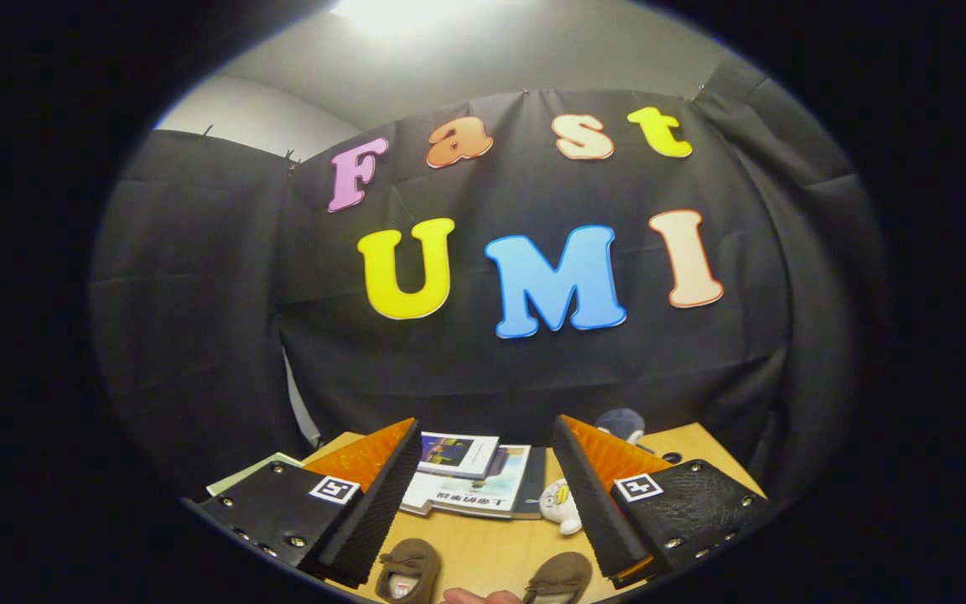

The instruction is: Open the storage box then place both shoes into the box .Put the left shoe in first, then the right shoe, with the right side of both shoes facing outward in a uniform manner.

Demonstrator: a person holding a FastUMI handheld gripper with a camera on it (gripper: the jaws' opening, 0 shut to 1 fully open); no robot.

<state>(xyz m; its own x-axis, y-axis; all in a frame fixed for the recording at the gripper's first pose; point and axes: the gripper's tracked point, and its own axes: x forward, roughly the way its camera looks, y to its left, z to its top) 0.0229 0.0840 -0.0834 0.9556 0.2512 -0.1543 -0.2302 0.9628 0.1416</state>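
Note:
Two small brown shoes lie on the wooden table (483, 545) low between my fingers: one shoe (407, 570) nearer the left finger, the other shoe (558, 577) nearer the right finger. My gripper (483, 436) is open, held above the table, its orange-and-black fingers (374, 470) wide apart with nothing between them. A fingertip of a person's hand (479, 596) shows on the table between the two shoes.
A stack of books (475, 478) lies on the table beyond the shoes, just ahead of the fingers. A small white toy (563, 507) sits beside the right finger, with a grey plush thing (621, 422) behind it. A pale sheet (244, 471) lies at the table's left.

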